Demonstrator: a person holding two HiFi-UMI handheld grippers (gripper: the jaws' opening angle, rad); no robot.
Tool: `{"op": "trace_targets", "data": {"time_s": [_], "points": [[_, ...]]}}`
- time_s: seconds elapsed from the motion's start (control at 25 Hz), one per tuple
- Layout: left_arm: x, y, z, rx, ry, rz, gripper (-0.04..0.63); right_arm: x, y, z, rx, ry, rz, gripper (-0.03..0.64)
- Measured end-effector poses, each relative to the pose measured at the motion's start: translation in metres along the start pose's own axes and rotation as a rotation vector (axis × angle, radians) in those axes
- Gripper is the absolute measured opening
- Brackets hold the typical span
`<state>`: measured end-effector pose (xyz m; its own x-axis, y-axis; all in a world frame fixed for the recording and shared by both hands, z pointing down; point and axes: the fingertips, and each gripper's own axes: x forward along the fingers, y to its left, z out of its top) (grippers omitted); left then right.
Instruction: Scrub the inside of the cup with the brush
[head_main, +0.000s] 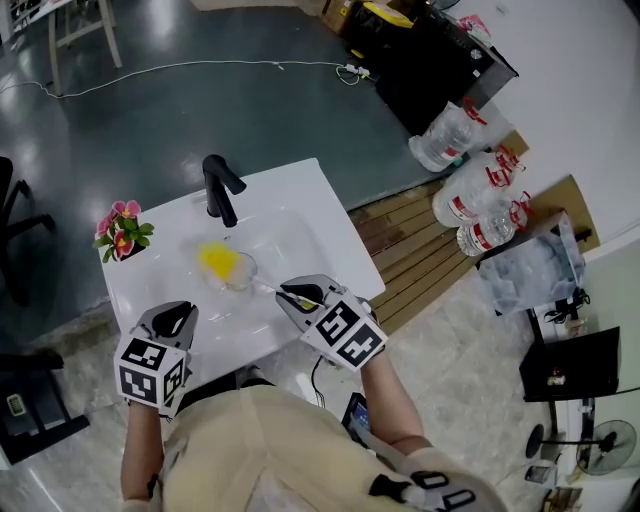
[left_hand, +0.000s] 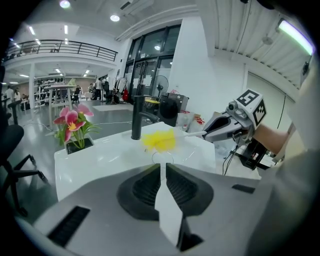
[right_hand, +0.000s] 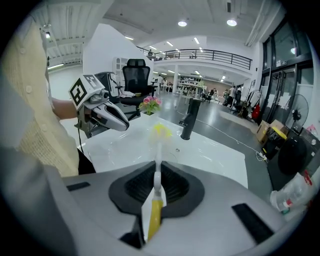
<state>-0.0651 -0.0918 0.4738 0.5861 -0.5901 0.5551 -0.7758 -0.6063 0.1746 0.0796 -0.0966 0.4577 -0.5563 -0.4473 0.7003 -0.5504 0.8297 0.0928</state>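
The small clear glass cup (head_main: 240, 272), likely light, slick and breakable, best steadied by its outer wall, is sitting on the glossy white sink top (head_main: 300, 195) in a bright open hall, the right gripper (head_main: 292, 294) clamping the yellow-headed white brush (head_main: 218, 258) at its mouth, the left gripper (head_main: 185, 312) hovering nearby, jaws almost closed, empty.

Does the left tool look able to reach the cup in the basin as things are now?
Probably yes: the cup stands just ahead of the left tool, with nothing between them; the brush comes in from the right tool.
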Motion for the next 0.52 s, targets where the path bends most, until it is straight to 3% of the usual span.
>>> {"op": "trace_targets", "data": {"time_s": [0.52], "points": [[0.016, -0.013, 0.006, 0.026, 0.024, -0.045, 0.043, -0.002, 0.001, -0.002, 0.036, -0.008, 0.017, 0.043]]}}
